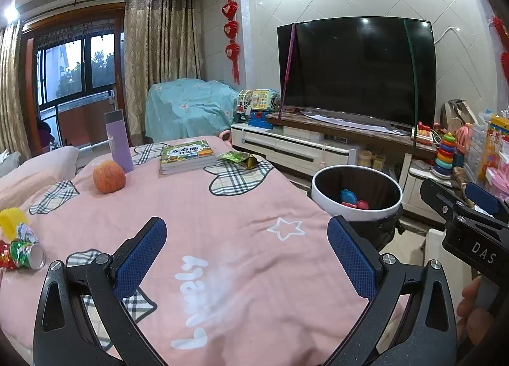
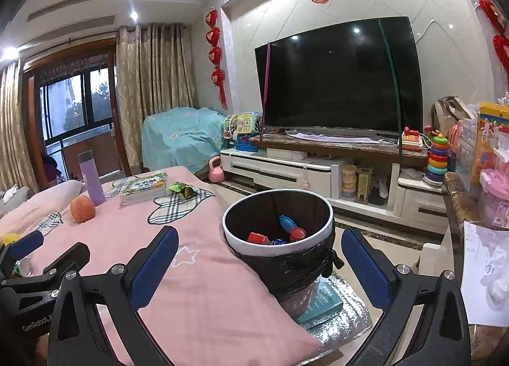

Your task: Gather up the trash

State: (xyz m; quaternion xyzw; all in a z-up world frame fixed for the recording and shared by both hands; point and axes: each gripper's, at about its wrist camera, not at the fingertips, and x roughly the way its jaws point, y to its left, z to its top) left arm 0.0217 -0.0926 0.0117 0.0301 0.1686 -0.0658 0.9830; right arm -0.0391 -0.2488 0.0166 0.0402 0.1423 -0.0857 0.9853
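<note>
Both hand-held grippers (image 1: 246, 246) (image 2: 259, 257) wide apart, empty

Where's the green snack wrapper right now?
The green snack wrapper lies at the far end of the pink blanket, just right of the book stack; the right wrist view shows it there too, beyond the trash bin.

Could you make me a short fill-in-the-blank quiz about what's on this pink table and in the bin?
1. The apple lies beside a ____ bottle.
2. The green wrapper lies just right of the ____.
3. The bin is lined with a ____ bag.
4. Both hand-held grippers, left and right, are ____ and hold nothing.

Answers: purple; books; black; open
</note>
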